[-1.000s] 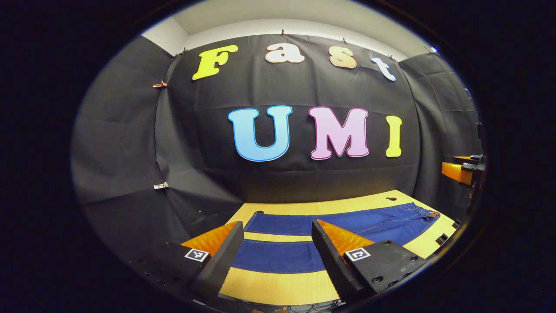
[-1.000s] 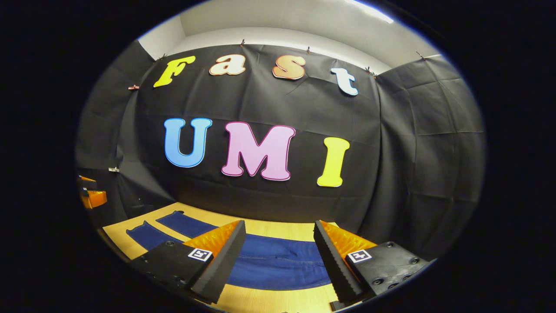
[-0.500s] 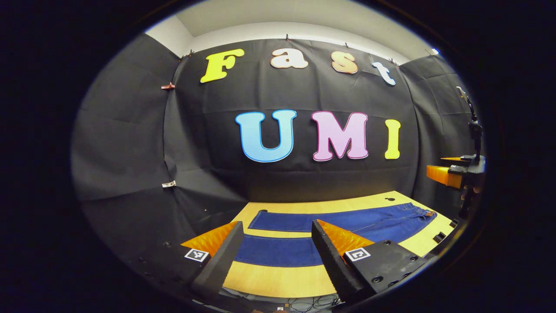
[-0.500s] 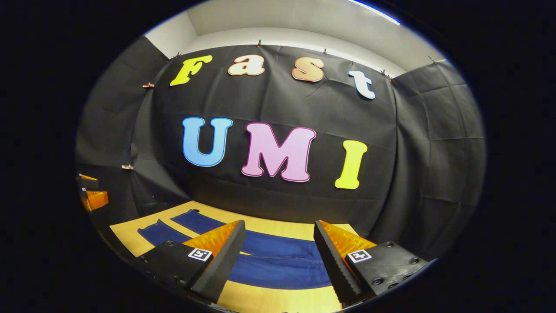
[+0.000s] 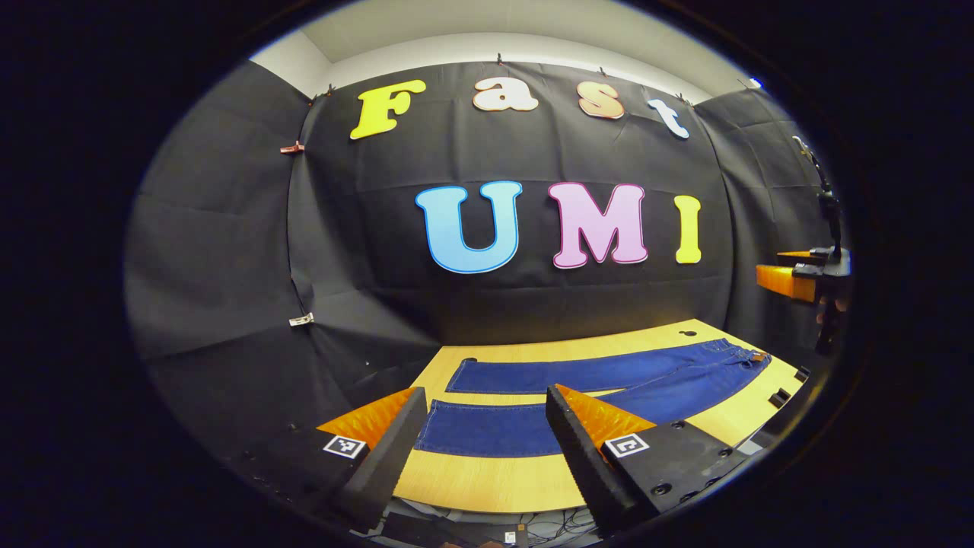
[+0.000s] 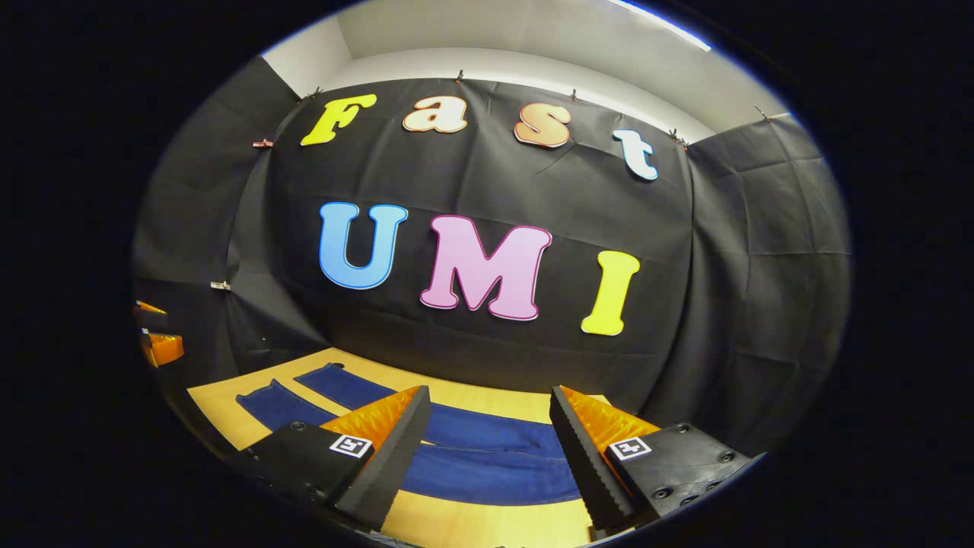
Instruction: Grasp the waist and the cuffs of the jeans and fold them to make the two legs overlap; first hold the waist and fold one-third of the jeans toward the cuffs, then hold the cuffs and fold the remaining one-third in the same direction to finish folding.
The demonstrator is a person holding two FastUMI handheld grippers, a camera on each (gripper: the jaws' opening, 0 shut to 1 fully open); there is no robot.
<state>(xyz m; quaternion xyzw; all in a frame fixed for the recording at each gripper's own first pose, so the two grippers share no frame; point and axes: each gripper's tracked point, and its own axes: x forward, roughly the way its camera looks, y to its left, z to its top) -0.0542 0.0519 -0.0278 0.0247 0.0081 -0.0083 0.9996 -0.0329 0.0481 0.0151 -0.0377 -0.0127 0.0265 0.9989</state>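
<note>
In the lower part of both views, a pair of dark blue jeans [image 5: 578,396] is lying flat and unfolded on a pale wooden counter [image 5: 487,479]. The two legs are lying side by side with a strip of bare wood between them, so nothing of the folding appears to be done yet: the leg overlap and both one-third folds are all remaining.

In the left gripper view, the left gripper [image 5: 483,438] is hovering above the cuff end, its jaws standing wide apart and holding nothing. The waist [image 5: 734,356] is sitting at the right of the frame, with the right gripper [image 5: 791,278] showing at the far right edge.

In the right gripper view, the right gripper [image 6: 487,445] is hovering over the waist end, jaws likewise wide and empty.

The denim is looking thick, matte and smooth, with visible seams. The fingers are wedge-shaped with ridged inner faces.
</note>
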